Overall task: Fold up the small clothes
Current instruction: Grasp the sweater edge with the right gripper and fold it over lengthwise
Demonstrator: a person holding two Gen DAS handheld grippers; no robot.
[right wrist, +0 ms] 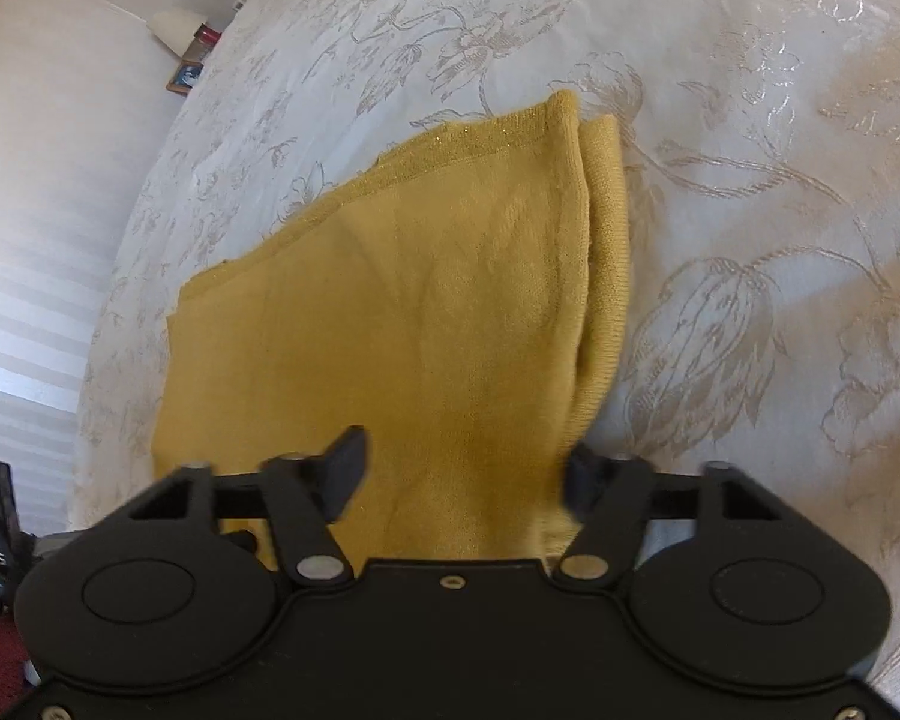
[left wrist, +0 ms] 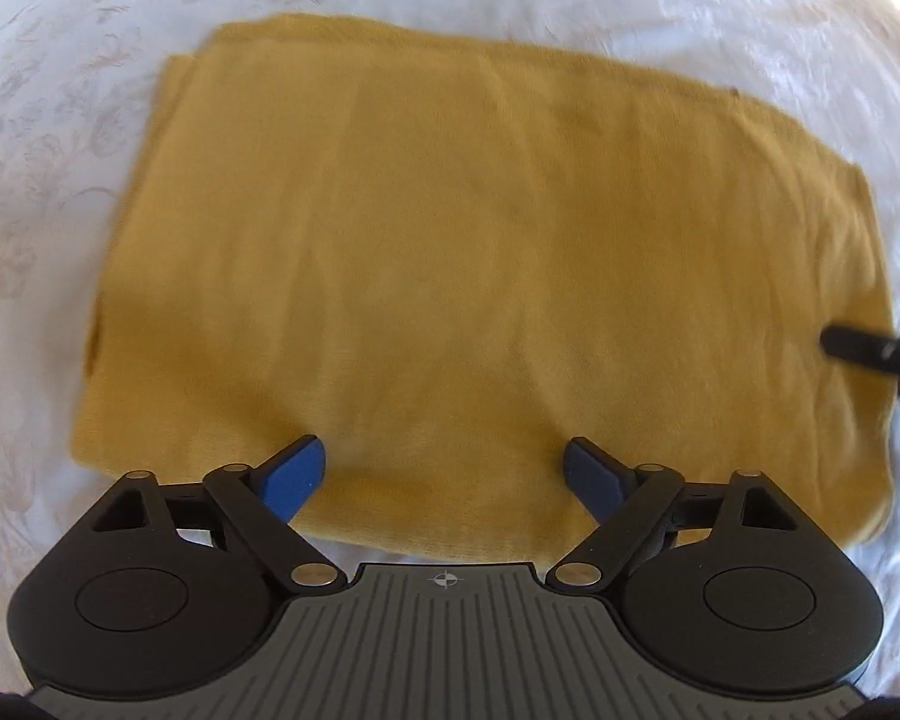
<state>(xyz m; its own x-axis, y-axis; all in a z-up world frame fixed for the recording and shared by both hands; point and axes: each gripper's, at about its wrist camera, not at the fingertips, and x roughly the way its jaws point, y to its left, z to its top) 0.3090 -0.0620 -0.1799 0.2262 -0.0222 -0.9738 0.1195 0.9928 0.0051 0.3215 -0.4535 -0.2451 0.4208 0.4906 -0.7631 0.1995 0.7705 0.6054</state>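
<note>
Left gripper (left wrist: 444,474) hangs over the near edge of the yellow garment (left wrist: 480,276), jaws spread wide, blue pads (left wrist: 297,477) clear of the knit and nothing between them but air above the cloth. The garment lies folded flat into a rough rectangle on the white floral bedspread (left wrist: 60,150), with doubled layers showing along its far left edge. Over on the garment's right edge, in the left wrist view, a black fingertip of the right gripper (left wrist: 852,345) pokes in over the cloth. From the right wrist camera, the right gripper (right wrist: 465,480) sits low at the garment's (right wrist: 420,312) near end, jaws about half open with the fabric running up between them; the right finger (right wrist: 588,477) is against the folded side edge, though whether the pads truly pinch is hard to tell through the blur. Bedspread (right wrist: 750,240) lies open all round the garment, widest to its right and beyond its far corner.
</note>
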